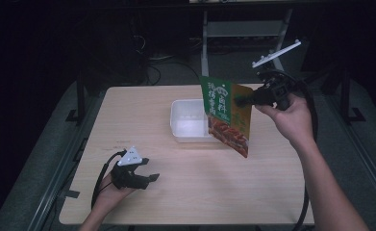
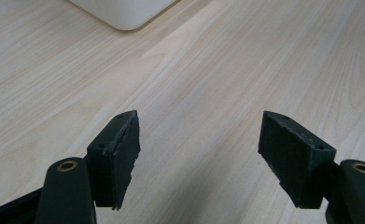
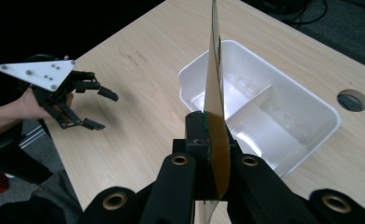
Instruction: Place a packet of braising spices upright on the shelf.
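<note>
Nearest me in the high view, my left claw rests open on the bench; my right claw holds a sauce packet above the white tray. Left gripper view: jaws apart over bare wood. Right gripper view: jaws clamp the packet's edge.

The pouch, held up over the right half of the counter, carries large white Chinese characters on its green upper band; they are too small to read surely; smaller print below is illegible.
</note>
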Demonstrator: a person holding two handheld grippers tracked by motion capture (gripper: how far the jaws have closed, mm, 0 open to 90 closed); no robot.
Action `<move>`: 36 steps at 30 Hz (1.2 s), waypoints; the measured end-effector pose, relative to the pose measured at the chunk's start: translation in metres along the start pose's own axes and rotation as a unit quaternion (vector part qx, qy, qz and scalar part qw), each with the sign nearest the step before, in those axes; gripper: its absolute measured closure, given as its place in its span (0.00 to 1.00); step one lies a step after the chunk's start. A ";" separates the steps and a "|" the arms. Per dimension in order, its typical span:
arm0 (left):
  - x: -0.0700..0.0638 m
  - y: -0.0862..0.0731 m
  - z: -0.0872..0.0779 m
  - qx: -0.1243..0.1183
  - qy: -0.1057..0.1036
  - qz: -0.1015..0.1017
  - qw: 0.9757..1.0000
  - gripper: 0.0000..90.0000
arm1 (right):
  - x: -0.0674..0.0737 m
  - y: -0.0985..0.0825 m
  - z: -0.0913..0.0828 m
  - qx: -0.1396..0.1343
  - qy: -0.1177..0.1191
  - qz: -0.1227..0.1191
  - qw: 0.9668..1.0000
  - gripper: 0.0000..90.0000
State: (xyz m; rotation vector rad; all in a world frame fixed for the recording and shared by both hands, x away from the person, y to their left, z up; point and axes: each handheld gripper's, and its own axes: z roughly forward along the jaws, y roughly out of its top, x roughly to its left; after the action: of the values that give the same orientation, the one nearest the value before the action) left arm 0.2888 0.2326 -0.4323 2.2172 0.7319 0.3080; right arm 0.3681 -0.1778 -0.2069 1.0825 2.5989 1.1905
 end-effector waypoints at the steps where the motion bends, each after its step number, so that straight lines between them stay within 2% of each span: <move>1: 0.000 0.000 0.000 0.000 0.000 0.000 1.000 0.32 | -0.003 0.003 0.000 -0.002 -0.005 0.004 1.000 1.00; 9: 0.001 0.000 0.000 -0.001 -0.001 -0.001 1.000 0.32 | -0.010 0.014 0.002 -0.003 -0.026 0.010 1.000 1.00; 15: 0.001 0.000 -0.001 -0.002 -0.002 -0.002 1.000 0.32 | -0.021 0.025 0.009 -0.012 -0.047 0.022 0.999 1.00; 20: 0.001 0.000 0.000 -0.002 -0.002 -0.002 1.000 0.32 | -0.026 0.030 0.013 -0.019 -0.061 0.023 0.998 1.00; 29: 0.004 -0.001 0.000 -0.005 -0.003 -0.008 1.000 0.32 | -0.040 0.041 0.038 -0.021 -0.093 0.026 0.995 1.00; 36: 0.005 -0.002 -0.001 -0.010 -0.002 -0.012 1.000 0.32 | -0.048 0.044 0.052 -0.017 -0.101 0.033 0.994 1.00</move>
State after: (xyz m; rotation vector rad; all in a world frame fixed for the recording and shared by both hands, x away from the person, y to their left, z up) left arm 0.2915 0.2367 -0.4332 2.1891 0.7484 0.2972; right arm 0.4469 -0.1557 -0.2230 1.2210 2.4002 1.0721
